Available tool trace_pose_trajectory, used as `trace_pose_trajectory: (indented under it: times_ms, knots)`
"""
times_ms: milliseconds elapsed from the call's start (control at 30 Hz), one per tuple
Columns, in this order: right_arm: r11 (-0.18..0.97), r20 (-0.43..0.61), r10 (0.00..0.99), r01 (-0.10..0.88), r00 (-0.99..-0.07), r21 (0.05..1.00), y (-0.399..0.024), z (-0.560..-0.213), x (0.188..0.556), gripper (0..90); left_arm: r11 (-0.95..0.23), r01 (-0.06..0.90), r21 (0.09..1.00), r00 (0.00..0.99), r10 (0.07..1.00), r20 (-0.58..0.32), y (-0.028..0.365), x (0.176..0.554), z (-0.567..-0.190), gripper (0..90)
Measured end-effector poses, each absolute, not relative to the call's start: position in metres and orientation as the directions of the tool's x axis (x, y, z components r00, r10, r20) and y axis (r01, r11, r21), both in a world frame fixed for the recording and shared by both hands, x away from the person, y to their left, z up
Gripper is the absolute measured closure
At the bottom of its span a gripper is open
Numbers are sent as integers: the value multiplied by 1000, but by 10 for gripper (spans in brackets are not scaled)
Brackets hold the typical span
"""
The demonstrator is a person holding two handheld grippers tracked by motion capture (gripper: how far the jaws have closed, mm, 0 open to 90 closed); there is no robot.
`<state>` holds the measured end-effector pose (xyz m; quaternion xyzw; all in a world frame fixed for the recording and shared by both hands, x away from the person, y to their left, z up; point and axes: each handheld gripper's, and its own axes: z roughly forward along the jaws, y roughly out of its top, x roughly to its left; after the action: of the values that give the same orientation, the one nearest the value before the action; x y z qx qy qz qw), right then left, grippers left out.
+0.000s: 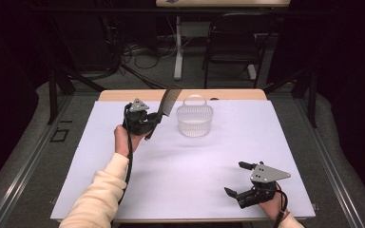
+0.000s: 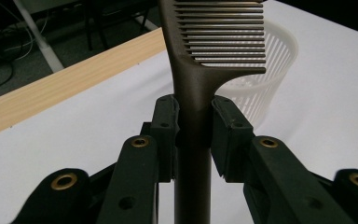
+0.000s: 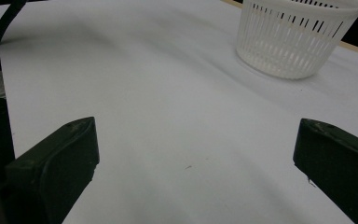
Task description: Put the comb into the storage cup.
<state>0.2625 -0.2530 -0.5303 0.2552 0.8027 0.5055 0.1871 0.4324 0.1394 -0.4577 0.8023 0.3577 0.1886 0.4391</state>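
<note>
A dark comb [image 1: 165,105] [image 2: 200,79] is held by its handle in my left gripper [image 1: 155,121] [image 2: 193,126], whose jaws are shut on it. The comb's toothed end points up and away, just left of the white slatted basket [image 1: 195,119] [image 2: 265,84] [image 3: 298,37]. The comb is above the table, beside the basket and not inside it. My right gripper [image 1: 241,179] [image 3: 196,154] rests near the table's front right, jaws wide open with nothing between them.
A white sheet [image 1: 185,161] covers the table, with a strip of bare wood [image 1: 123,95] along the far edge. A chair [image 1: 233,42] and a table leg [image 1: 177,47] stand on the floor beyond. A sleeve [image 1: 100,194] reaches in at the lower left.
</note>
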Motion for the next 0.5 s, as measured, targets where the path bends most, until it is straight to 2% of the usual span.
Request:
trace_pose_trajectory:
  times_ms: [500]
  knots:
    - [359, -40, 600, 223, -799, 906, -253, -530, 263, 0, -359, 394, 846, 678, 735, -4, 132, 441, -451, 723]
